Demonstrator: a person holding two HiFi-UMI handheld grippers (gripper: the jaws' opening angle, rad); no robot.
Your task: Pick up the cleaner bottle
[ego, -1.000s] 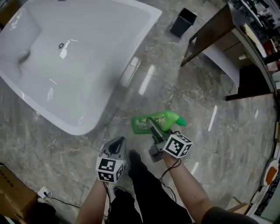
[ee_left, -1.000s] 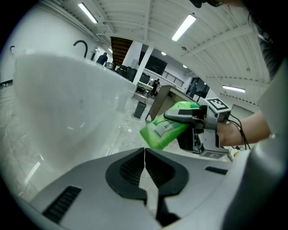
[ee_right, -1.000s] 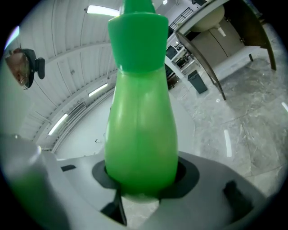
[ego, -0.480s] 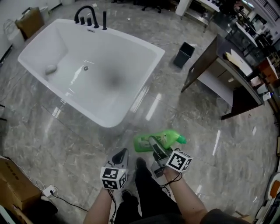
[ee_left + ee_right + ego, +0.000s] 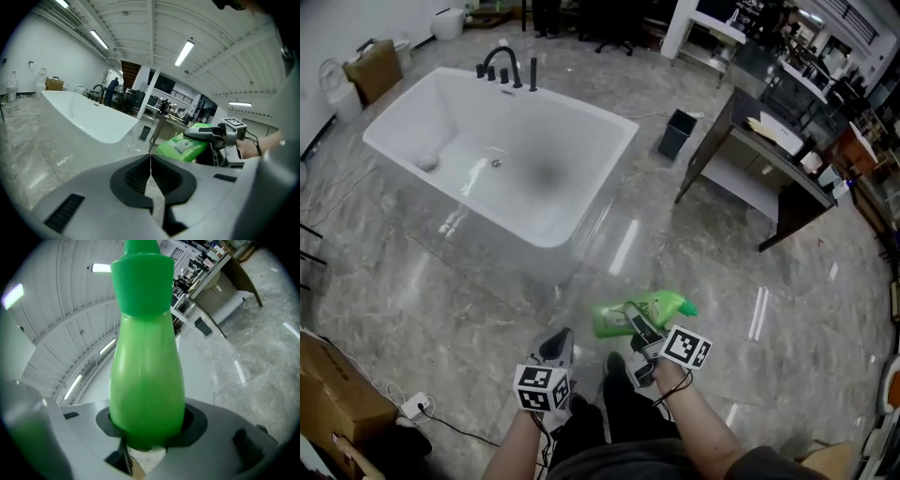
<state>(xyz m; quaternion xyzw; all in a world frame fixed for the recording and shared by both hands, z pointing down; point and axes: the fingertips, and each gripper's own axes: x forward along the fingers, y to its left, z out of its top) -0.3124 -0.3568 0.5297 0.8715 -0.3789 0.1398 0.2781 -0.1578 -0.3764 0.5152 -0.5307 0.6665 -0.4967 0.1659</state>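
The green cleaner bottle (image 5: 643, 310) hangs on its side above the marble floor, with my right gripper (image 5: 632, 321) shut on it around its body. In the right gripper view the bottle (image 5: 147, 371) fills the middle, its cap pointing away, wedged between the jaws (image 5: 148, 430). My left gripper (image 5: 562, 334) is beside it to the left, shut and holding nothing; its jaws meet in the left gripper view (image 5: 151, 161). That view also shows the bottle (image 5: 182, 146) in the right gripper (image 5: 205, 133) off to the right.
A white bathtub (image 5: 574, 228) with black taps (image 5: 503, 64) stands ahead to the left. A black bin (image 5: 678, 134) and a desk (image 5: 766, 157) lie farther right. A cardboard box (image 5: 328, 398) and a power strip (image 5: 417, 406) sit at the lower left.
Both grippers and the head camera have risen, so the floor and tub look farther off. The bottle has stayed in the right gripper; the left stays shut.
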